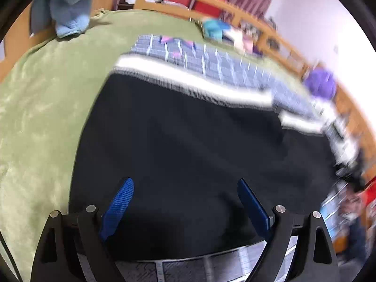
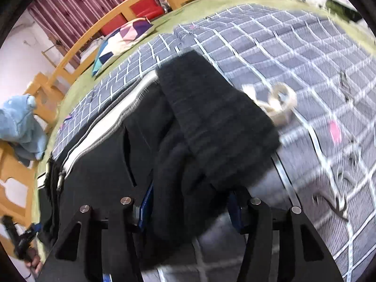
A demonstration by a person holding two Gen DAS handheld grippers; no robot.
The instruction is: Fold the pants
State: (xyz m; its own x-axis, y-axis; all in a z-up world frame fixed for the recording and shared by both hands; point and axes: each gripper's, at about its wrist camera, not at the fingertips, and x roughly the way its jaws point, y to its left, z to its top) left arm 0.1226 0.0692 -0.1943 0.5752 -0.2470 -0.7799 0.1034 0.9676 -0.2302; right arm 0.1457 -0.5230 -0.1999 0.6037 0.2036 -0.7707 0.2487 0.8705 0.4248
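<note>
- Both views are fisheye, with straight lines bowed; the wooden bed rail (image 1: 211, 2) curves like an arch and dark lens corners frame each picture.
- Lighting is soft, even and indoor, with no hard shadows.
- The white wall (image 1: 317, 11) beyond the rail is washed out and glaring.
- Motion blur smears the checked blanket (image 2: 293, 70), worst toward its right side.
- The black pants (image 1: 188, 152) read as a nearly featureless dark mass.

A grey checked blanket (image 2: 270, 54) is spread over a green bedcover (image 1: 47, 89). A patterned pillow (image 2: 122, 40) is laid at the far left by the wooden bed rail (image 2: 77, 44), near a blue plush toy (image 2: 21, 127).
</note>
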